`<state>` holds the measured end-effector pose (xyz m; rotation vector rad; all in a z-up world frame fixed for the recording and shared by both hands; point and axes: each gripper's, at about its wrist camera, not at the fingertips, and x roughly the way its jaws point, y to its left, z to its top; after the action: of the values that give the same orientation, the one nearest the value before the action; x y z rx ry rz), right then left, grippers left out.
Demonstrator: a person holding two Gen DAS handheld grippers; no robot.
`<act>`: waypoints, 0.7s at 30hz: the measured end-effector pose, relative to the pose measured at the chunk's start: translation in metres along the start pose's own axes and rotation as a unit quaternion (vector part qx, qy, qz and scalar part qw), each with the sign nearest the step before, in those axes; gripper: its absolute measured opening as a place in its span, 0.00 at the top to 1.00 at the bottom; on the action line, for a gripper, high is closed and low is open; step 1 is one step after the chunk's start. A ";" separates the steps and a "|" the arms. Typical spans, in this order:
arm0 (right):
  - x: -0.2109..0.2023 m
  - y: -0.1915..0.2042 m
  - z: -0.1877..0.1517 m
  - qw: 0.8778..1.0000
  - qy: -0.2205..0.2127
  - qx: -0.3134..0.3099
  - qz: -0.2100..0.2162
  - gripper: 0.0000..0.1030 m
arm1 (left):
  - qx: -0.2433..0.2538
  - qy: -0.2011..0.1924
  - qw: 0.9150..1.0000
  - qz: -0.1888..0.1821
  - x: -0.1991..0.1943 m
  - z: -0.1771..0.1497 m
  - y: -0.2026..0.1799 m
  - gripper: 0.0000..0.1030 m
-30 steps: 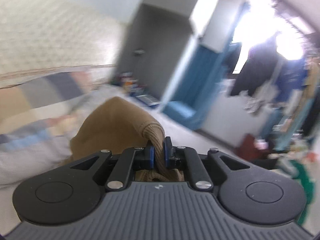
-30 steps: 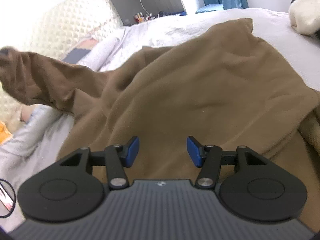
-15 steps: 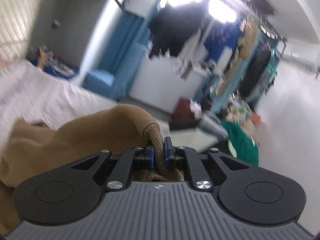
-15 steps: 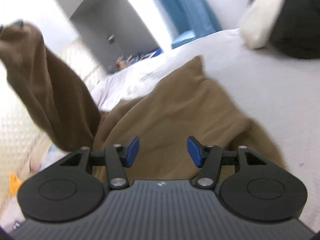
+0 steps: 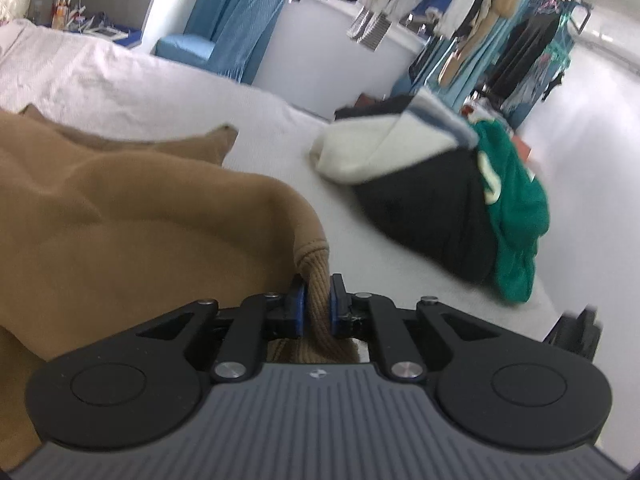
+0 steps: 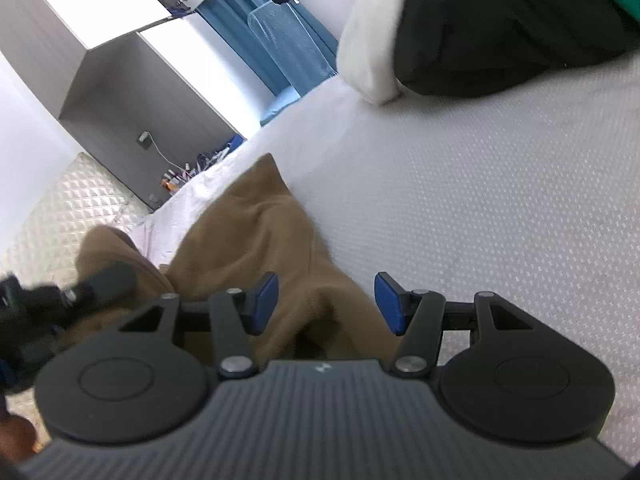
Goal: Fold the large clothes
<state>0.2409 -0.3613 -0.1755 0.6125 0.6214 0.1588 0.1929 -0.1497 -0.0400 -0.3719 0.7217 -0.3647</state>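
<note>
Cuff point(image 5: 316, 300) of the brown top point(image 5: 132, 232) sits pinched between the left gripper's point(image 5: 317, 300) blue pads, ribbed knit bunched through the narrow gap. A second ago this sleeve was lifted up against the headboard side; now it has swung across and the camera looks down over the body of the top towards the foot of the bed point(image 5: 280, 128). Read: sleeve is being carried over the torso for the first fold, not yet laid down.

Right gripper point(image 6: 326, 300) hangs spread wide over the top's near edge point(image 6: 264, 248), nothing between its pads point(image 6: 386, 300). It has tracked sideways since the earlier frames, from mid-torso to the hem side beside bare sheet. Left gripper shows blurred at its left point(image 6: 80, 292).

Top lies rumpled on the bed, one corner poking out towards the far side point(image 5: 224, 136). Needs flattening before the sleeve lands or the crease sets crooked.

Further out: clothes pile point(image 5: 440, 200), cream, black and green, well apart from the top but on the same sheet, so it limits room to spread out that way. Beyond the bed, blue chair point(image 5: 224, 40) and a rack of hanging clothes point(image 5: 500, 20).
</note>
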 end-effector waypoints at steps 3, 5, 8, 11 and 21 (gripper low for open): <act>0.004 0.005 -0.002 1.000 0.001 -0.010 -0.001 0.44 | -0.013 0.020 1.000 -0.015 -0.001 -0.008 0.016 0.48; 0.005 0.008 -0.002 1.000 -0.002 -0.017 -0.002 0.44 | -0.012 0.017 1.000 -0.017 -0.008 -0.013 0.022 0.29; 0.000 0.013 -0.003 0.999 -0.011 -0.034 -0.012 0.44 | 0.001 0.013 1.000 -0.028 -0.031 -0.021 0.028 0.26; -0.011 0.015 -0.001 0.998 -0.023 -0.048 -0.017 0.44 | 0.022 -0.006 1.000 -0.014 -0.062 -0.028 0.041 0.26; -0.041 0.084 -0.023 0.984 -0.044 -0.158 0.071 0.44 | 0.022 -0.117 0.987 0.106 -0.114 -0.031 0.142 0.26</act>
<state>0.1978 -0.2953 -0.1210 0.3544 0.4549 0.3557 0.1197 0.0184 -0.0610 -0.2880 0.5156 -0.1328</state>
